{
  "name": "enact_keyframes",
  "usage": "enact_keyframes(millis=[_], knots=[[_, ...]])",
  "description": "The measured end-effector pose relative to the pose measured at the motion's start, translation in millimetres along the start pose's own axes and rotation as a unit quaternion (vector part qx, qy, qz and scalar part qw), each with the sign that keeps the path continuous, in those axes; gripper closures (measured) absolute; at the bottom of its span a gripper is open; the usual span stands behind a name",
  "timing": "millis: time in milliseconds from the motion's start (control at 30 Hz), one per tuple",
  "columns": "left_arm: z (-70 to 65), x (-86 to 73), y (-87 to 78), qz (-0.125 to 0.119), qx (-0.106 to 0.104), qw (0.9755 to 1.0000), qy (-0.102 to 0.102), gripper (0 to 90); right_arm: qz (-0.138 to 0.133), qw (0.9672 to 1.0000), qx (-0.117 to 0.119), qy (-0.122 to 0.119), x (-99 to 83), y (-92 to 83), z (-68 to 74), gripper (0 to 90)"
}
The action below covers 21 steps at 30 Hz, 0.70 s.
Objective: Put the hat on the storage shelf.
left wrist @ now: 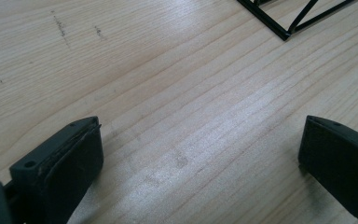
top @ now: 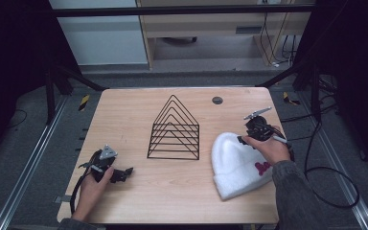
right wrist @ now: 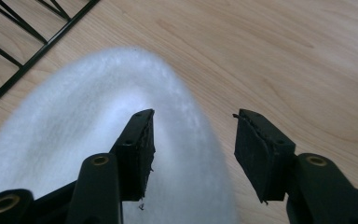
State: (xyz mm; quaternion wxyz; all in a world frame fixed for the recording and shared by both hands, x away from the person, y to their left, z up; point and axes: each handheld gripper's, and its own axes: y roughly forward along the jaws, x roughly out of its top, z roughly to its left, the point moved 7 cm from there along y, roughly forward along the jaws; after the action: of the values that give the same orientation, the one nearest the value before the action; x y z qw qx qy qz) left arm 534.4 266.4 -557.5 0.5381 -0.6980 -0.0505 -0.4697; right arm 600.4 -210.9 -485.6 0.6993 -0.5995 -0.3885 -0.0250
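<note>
A white fleece hat with a red mark lies flat on the right part of the wooden table. My right gripper hangs over the hat's top edge. In the right gripper view its jaws stand partly apart, with the rim of the hat under and between them; the pads do not press on it. My left gripper rests near the table's front left. Its jaws stand wide apart over bare wood, with nothing between them.
A black wire rack of triangular frames stands at the table's middle; its corner shows in both gripper views. A small dark disc sits near the far edge. Cables trail off the right side.
</note>
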Motion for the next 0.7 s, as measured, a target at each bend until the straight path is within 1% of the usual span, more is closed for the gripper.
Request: enact_keyframes(millis=[67,100,133,167,200,233,267,333,400,433,467,533,567,633,700], knots=[[0.0,0.0,0.0,0.000,0.000,1.0000,0.000,0.0,0.010,0.9999,0.007,0.004,0.2,7.0,2.4,45.4],[0.0,0.0,0.0,0.000,0.000,1.0000,0.000,0.0,0.017,0.9998,0.005,0.000,0.0,10.1,2.9,44.6],[0.0,0.0,0.0,0.000,0.000,1.0000,0.000,0.0,0.021,0.9998,0.005,0.000,0.2,13.1,4.3,44.1],[0.0,0.0,0.0,0.000,0.000,1.0000,0.000,0.0,0.030,0.9995,0.008,-0.002,0.7,18.3,6.4,40.5],[0.0,0.1,0.1,0.000,0.000,1.0000,0.000,0.0,0.030,0.9995,0.008,-0.002,0.7,18.3,6.4,40.5],[0.0,0.0,0.1,0.000,0.000,1.0000,0.000,0.0,0.034,0.9993,0.014,-0.003,1.2,21.1,7.6,40.0],[0.0,0.1,0.1,0.000,0.000,1.0000,0.000,0.0,0.039,0.9992,0.013,-0.005,1.5,24.1,8.1,39.4],[0.0,0.1,0.1,0.000,0.000,1.0000,0.000,0.0,0.045,0.9989,0.017,-0.001,2.1,30.2,8.3,39.1],[0.0,0.0,0.0,0.000,0.000,1.0000,0.000,0.0,0.053,0.9984,0.022,-0.005,1.9,37.6,10.2,40.4],[0.0,0.0,0.1,0.000,0.000,1.0000,0.000,0.0,0.061,0.9978,0.024,-0.009,0.9,42.0,11.6,42.5],[0.1,0.1,0.1,0.000,0.000,1.0000,0.001,0.0,0.064,0.9976,0.026,-0.011,0.4,44.4,12.2,45.0],[0.0,0.1,0.0,0.000,0.000,1.0000,0.000,0.0,0.075,0.9965,0.034,-0.014,-1.6,48.4,15.0,55.4],[0.0,0.1,0.0,0.000,0.000,1.0000,0.000,0.0,0.079,0.9961,0.037,-0.015,-2.1,49.1,15.8,62.6],[0.0,0.1,0.0,0.000,0.000,1.0000,0.000,0.0,0.073,0.9961,0.043,-0.025,-1.3,46.4,16.7,76.1],[0.0,0.0,0.0,0.000,0.000,1.0000,0.000,0.0,0.062,0.9967,0.045,-0.028,-0.6,39.8,17.4,80.7]])
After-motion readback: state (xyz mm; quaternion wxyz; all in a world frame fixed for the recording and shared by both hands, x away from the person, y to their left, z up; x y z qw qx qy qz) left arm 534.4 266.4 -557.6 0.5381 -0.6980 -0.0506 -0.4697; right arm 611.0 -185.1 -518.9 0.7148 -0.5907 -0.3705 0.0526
